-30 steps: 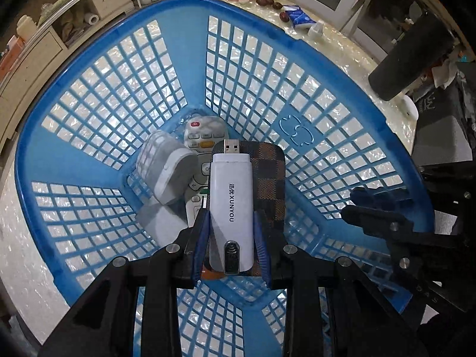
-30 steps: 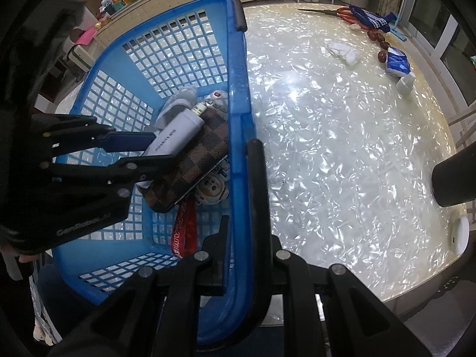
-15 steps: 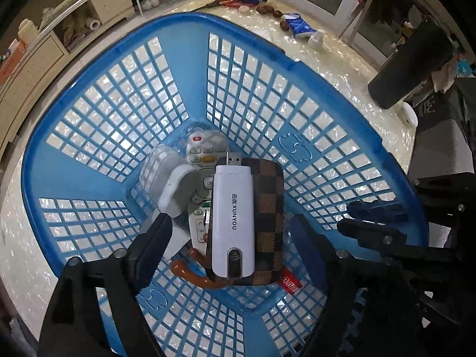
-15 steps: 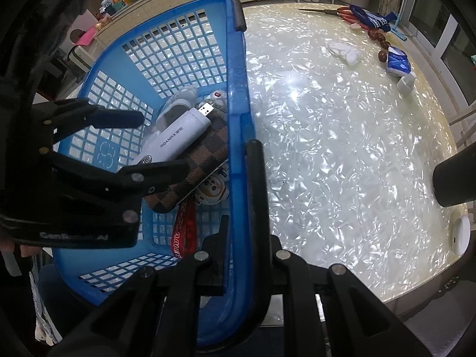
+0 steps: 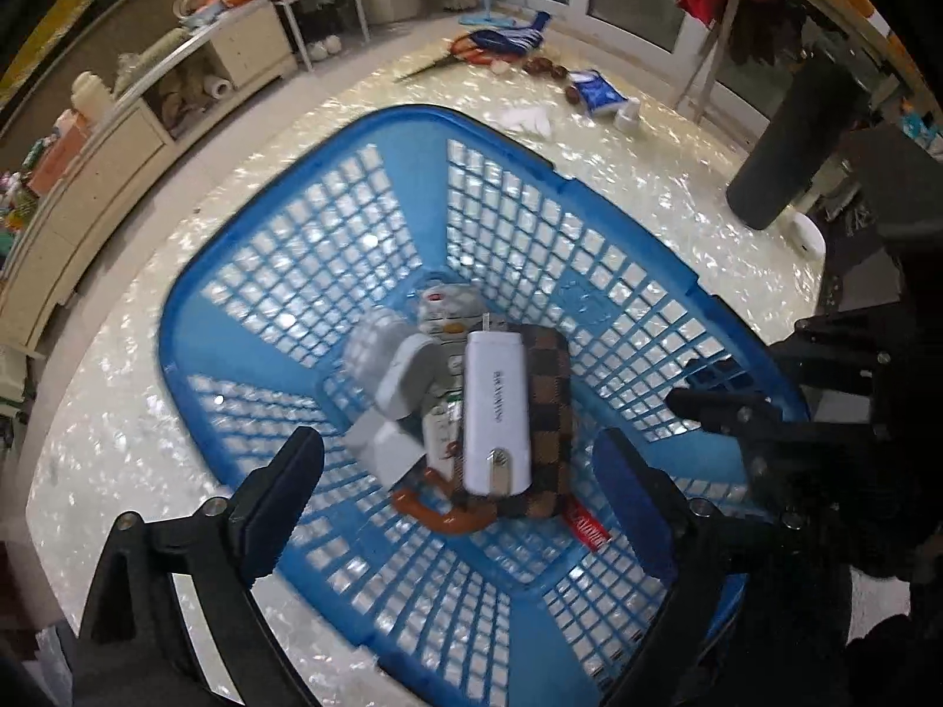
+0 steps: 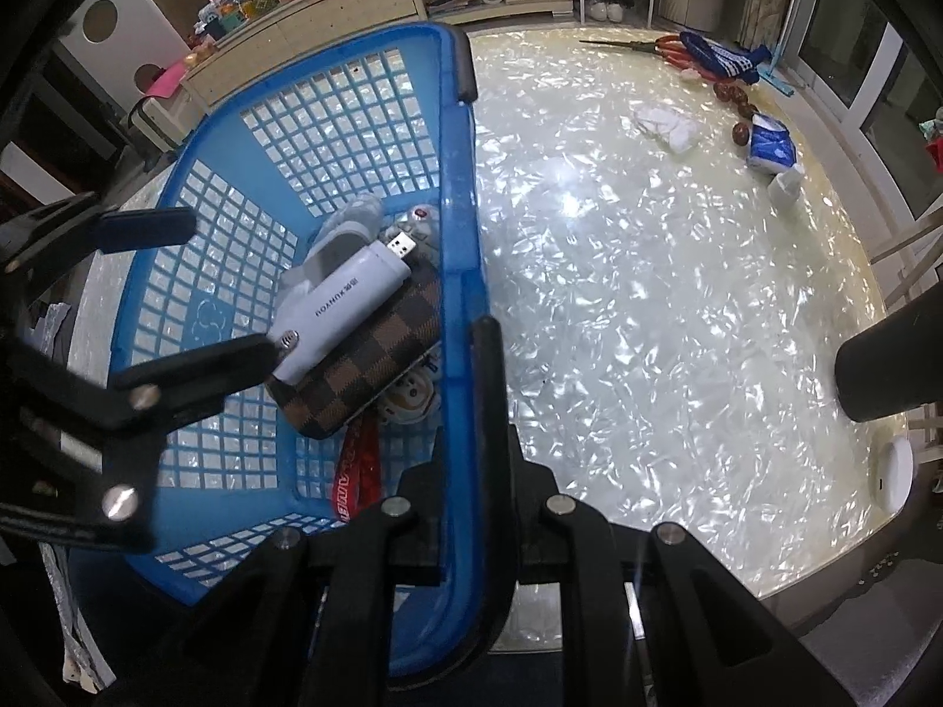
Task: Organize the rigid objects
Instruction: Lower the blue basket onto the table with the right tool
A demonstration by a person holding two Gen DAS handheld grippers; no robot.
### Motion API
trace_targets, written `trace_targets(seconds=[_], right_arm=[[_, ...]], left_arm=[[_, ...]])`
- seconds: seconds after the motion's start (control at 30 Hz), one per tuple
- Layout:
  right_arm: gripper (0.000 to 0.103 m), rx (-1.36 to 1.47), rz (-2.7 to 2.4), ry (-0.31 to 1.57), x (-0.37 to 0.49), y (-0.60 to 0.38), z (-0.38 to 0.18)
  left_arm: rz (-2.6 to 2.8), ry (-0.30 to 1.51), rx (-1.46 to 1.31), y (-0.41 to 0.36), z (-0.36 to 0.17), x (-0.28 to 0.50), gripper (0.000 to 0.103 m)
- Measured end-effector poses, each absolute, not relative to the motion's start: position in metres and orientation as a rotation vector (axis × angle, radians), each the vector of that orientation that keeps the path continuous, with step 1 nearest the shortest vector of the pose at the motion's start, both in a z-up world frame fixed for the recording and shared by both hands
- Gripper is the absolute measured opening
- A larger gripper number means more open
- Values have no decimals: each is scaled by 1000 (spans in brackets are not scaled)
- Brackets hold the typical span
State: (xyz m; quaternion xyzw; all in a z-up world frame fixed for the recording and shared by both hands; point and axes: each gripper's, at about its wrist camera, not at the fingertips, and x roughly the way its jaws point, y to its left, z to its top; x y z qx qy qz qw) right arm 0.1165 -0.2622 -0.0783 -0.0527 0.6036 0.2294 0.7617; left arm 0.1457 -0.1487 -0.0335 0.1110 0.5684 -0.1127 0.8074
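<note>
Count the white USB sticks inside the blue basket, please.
1. The white USB stick lies on top of the brown checkered wallet in the middle of the blue basket. Others may be hidden under the pile.

Left black plastic two-finger gripper (image 5: 460, 459): angular arms, silver round screw heads at the joints, dark blue pads on the inner finger faces. Right black plastic two-finger gripper (image 6: 465, 412): same build, long slim fingers, silver screws along the linkage, faint white lettering on the body.
</note>
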Motion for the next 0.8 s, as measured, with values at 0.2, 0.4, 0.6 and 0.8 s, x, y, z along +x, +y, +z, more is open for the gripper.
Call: trace_targets(seconds=[0.2, 0.4, 0.6, 0.8], right_arm=[[13, -118, 471, 1297, 115, -260, -72], [49, -113, 459, 1235, 112, -259, -51], [73, -77, 459, 1177, 109, -257, -29], [91, -40, 475, 1164, 97, -257, -17]], left_arm=[[-202, 1179, 166, -134, -19, 132, 97], [-169, 1150, 134, -125, -9, 119, 102], [-116, 1140, 92, -115, 1, 108, 103], [-81, 1130, 40, -105, 11, 88, 103]])
